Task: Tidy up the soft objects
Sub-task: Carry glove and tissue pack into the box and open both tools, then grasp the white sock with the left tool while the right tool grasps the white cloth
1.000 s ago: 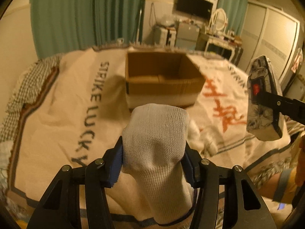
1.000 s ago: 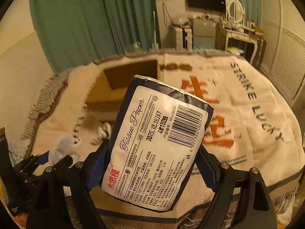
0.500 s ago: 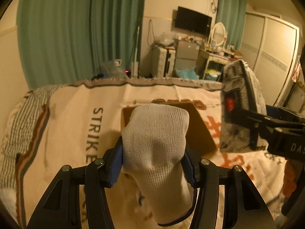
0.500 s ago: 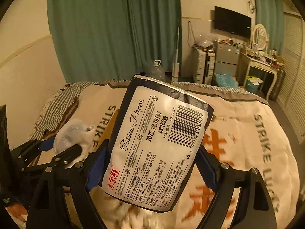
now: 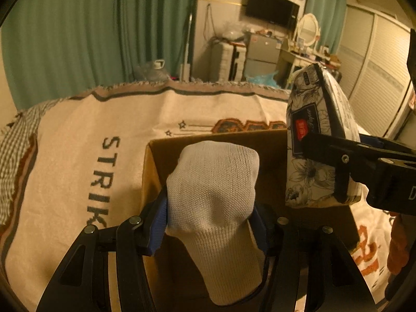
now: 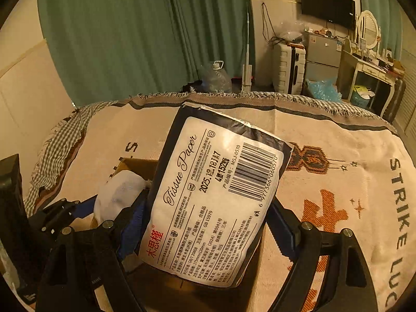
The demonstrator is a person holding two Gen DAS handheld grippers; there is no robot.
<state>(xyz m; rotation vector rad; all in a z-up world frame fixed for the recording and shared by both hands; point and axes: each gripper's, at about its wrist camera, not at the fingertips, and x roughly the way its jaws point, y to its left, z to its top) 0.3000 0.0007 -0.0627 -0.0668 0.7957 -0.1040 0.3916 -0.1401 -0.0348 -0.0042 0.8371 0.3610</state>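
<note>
My left gripper [image 5: 212,208] is shut on a white knitted glove [image 5: 215,197] and holds it above the open cardboard box [image 5: 166,148]. My right gripper [image 6: 205,221] is shut on a tissue paper pack [image 6: 215,195] and holds it over the same box [image 6: 135,165]. In the left wrist view the tissue pack [image 5: 317,140] hangs at the right, above the box's right side. In the right wrist view the glove [image 6: 117,195] and the left gripper [image 6: 85,208] show at the lower left. The box's inside is mostly hidden.
The box stands on a bed under a cream blanket [image 5: 78,135] printed STRIKE LUCKY. Beyond the bed's far edge are green curtains [image 5: 78,33], a water jug [image 6: 215,78], a suitcase [image 6: 288,67], a small fridge [image 6: 322,54] and a dressing table [image 6: 369,67].
Both grippers have moved forward over the bed with their loads. The box, once ahead in the distance, now lies directly under the glove and the tissue pack.
</note>
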